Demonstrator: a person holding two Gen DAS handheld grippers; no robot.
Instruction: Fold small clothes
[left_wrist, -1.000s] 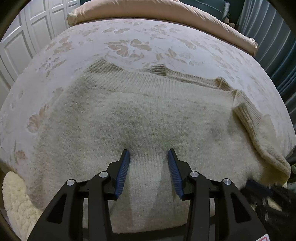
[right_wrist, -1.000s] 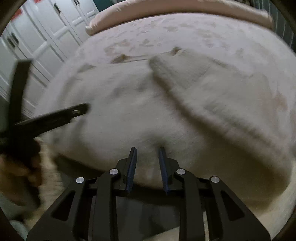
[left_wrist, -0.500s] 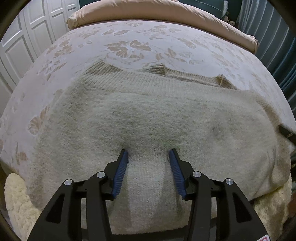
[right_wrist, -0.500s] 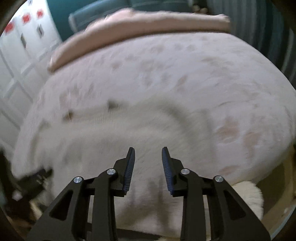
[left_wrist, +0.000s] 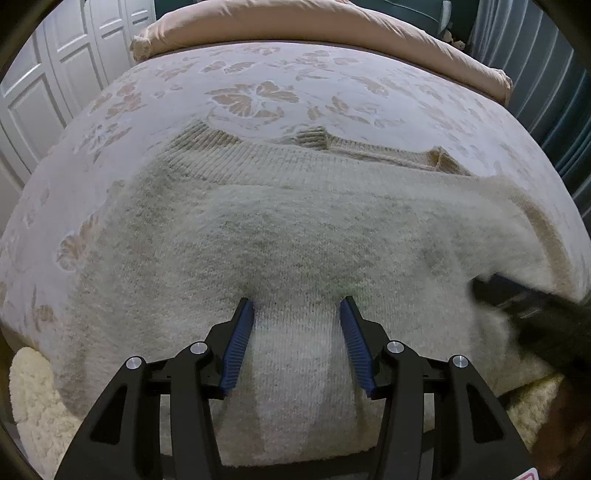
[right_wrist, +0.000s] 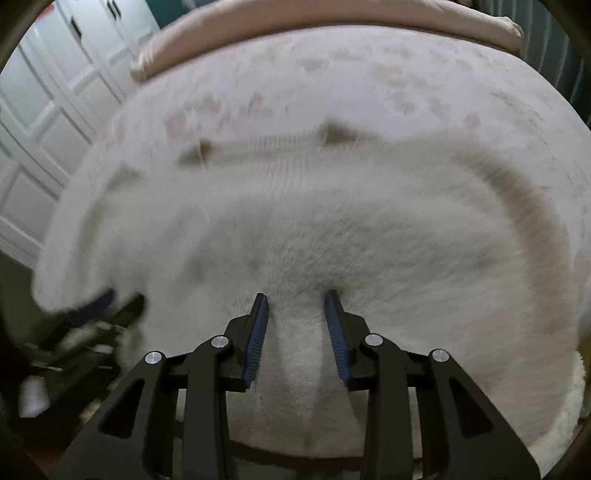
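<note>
Sweater spread on the bed, both grippers parted over its near hem

Sweater (left_wrist: 295, 236) is laid flat across the flowered bedspread (left_wrist: 258, 74), its ribbed collar at twelve o'clock and its near hem hanging over the bed edge at six o'clock. The left gripper (left_wrist: 297, 314) is held with its jaws parted, fingertips pressed into the knit, a band of fabric between the pads but not pinched. The right gripper (right_wrist: 297, 306) is likewise parted over the hem, nothing clamped; its jaws have just been opening.

A risk is judged here: with the hem draped over the edge and neither gripper clamped, the knit could slide toward the floor. A shallow bite could also catch only the top layer, so the fold would come up crooked.

Compared with a second ago, the sleeve lying folded at three o'clock in the left view has been drawn out flatter, and the right gripper has been shifted sideways along the hem.
</note>
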